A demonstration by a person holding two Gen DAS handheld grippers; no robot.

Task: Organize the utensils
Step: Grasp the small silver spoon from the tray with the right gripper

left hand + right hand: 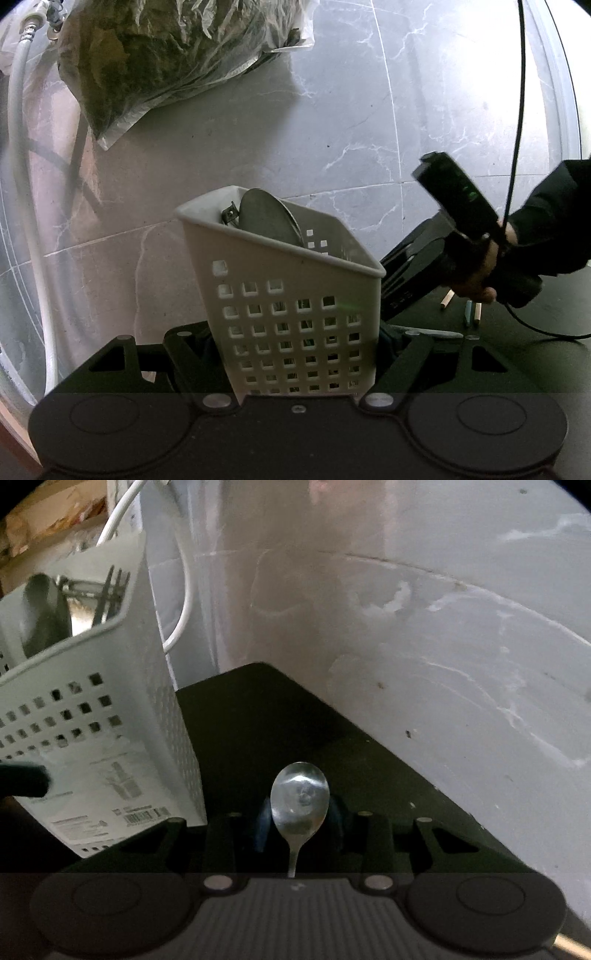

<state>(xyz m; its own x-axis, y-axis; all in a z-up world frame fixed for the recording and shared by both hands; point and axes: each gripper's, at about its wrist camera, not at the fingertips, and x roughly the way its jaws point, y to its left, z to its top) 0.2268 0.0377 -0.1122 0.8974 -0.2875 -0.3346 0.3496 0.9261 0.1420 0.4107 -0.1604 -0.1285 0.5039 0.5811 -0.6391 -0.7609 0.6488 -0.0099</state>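
While the left gripper clamps the tilted utensil basket at the table's far edge, carry the spoon, pinched in the right gripper's narrow jaws, bowl-up over its rim.

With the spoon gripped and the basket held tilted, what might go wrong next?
1. The right tongs pinch the spoon only near its neck; it may swivel or slip.
2. The basket, clamped tilted in the left tongs, may shift on contact.
3. The ladle crowds the opening and may block the spoon.
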